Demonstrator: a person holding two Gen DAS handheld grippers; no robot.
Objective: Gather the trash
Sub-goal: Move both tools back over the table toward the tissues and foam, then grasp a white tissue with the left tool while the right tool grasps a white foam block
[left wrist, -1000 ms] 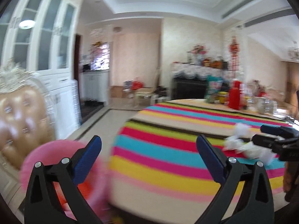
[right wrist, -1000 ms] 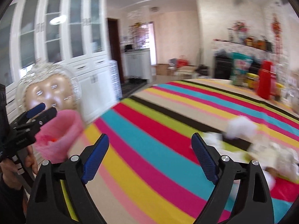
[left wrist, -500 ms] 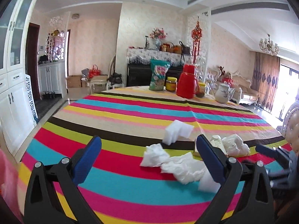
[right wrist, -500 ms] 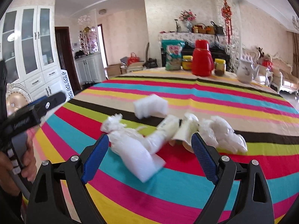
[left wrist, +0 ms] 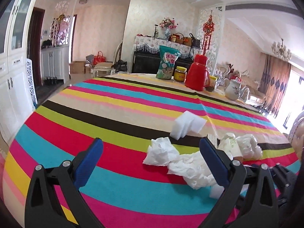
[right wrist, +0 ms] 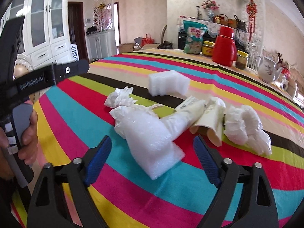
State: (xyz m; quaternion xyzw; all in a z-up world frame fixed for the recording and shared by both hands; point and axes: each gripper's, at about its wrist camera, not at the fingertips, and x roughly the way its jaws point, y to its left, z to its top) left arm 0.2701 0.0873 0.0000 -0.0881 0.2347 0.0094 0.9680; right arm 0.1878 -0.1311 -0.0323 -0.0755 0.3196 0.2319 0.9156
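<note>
Left gripper (jaws wide) hangs over crumpled tissues on striped tablecloth.

Black right gripper, blue ribbed jaws, silver screws

On the left wrist view, the right gripper at four o'clock is mostly cut by the frame edge, and the left gripper's right finger covers part of the foam sheet. On the right wrist view, the hand at nine o'clock is half cut off.
</note>
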